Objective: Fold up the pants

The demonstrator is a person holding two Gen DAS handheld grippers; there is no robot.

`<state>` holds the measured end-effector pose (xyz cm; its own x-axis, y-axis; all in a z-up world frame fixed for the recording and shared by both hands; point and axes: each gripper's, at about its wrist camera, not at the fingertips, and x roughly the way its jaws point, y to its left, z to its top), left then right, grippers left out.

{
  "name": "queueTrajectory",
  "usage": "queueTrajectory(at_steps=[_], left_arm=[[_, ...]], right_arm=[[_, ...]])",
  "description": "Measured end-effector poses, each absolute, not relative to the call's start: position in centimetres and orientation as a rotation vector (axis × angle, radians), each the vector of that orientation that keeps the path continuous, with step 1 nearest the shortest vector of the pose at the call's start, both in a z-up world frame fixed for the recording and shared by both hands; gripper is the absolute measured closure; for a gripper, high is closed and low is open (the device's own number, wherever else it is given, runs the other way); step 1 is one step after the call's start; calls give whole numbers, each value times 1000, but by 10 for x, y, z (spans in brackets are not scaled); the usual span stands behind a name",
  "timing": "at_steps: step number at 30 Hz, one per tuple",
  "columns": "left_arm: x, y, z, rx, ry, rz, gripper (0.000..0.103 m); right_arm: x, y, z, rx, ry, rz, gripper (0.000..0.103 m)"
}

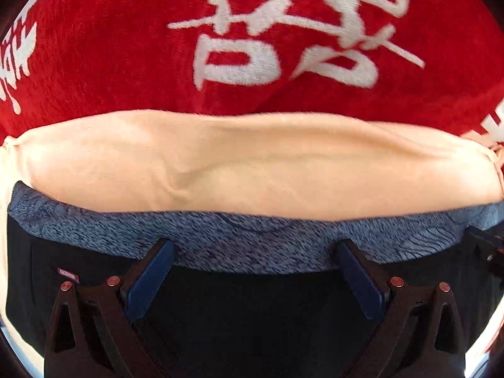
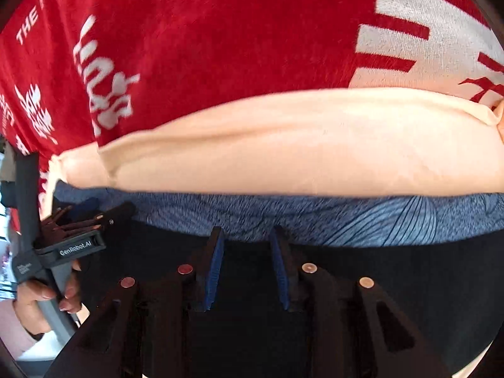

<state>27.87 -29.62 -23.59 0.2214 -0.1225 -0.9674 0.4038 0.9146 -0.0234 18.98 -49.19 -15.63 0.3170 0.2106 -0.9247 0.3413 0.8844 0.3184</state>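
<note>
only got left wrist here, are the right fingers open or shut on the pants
Observer: Open. The right gripper has its fingers apart, and I can see no fold between them.
Operator: where are they
Observer: Over the black pants, just below the blue patterned band.
Operator: anything else
Observer: At the left edge a hand grips the handle of the left gripper.

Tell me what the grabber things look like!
Each gripper, left and right, is black plastic with two fingers lined with ribbed blue pads and round copper-coloured rivets. The left one, seen from the right camera, reads "GenRobot.AI" and has a grey handle. A pale pink sleeve shows.
</note>
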Motion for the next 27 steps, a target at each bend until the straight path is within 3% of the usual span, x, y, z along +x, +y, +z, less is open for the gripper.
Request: queueTrajectory(at_steps=[11,16,22,27], left_arm=[[286,-291,-217,344,1264,-297,0],[261,-307,-187,368,1256,-354,0],[208,-350,-163,346,1273,-485,0],[168,-398,-175,347,1299,-541,0]], right_arm=[[169,-544,-148,464,1263,-355,68],[124,-548,-129,557,1237,-379,57],[48,-567,-117,688,1219,-460,57],[-16,-632,-110,775,1146,-722,57]])
